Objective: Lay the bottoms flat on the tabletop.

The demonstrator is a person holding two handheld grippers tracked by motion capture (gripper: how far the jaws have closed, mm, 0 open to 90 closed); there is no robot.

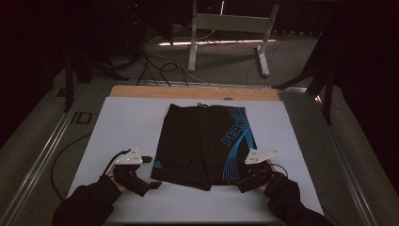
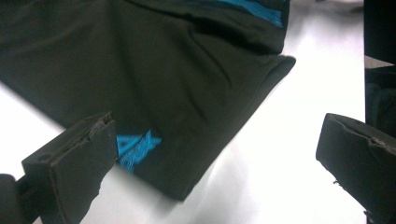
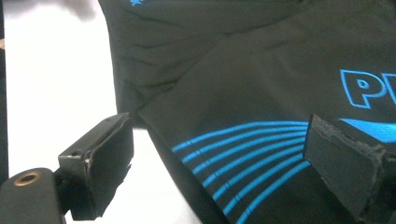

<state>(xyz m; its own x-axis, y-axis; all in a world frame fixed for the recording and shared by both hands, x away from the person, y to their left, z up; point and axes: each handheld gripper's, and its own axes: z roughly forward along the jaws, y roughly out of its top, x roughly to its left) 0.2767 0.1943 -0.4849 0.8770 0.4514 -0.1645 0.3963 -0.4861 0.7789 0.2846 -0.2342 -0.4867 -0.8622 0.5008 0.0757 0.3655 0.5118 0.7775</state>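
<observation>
A pair of black shorts [image 1: 197, 141] with blue stripes and blue "PEAK" lettering lies flat on the white sheet [image 1: 122, 122], waistband at the far side. My left gripper [image 1: 151, 173] is open beside the near left leg hem. In the left gripper view the shorts [image 2: 163, 79] show a small blue logo, and the hem corner lies between the spread jaws of the left gripper [image 2: 215, 158]. My right gripper [image 1: 240, 177] is open at the near right leg hem. In the right gripper view the striped leg of the shorts [image 3: 261, 70] reaches between the jaws of the right gripper [image 3: 222, 163].
The white sheet covers a wooden table whose far edge [image 1: 193, 92] shows. Beyond it stand a white frame [image 1: 230, 23] and loose cables [image 1: 155, 61] on the floor. A metal rail [image 1: 42, 146] runs along the left side.
</observation>
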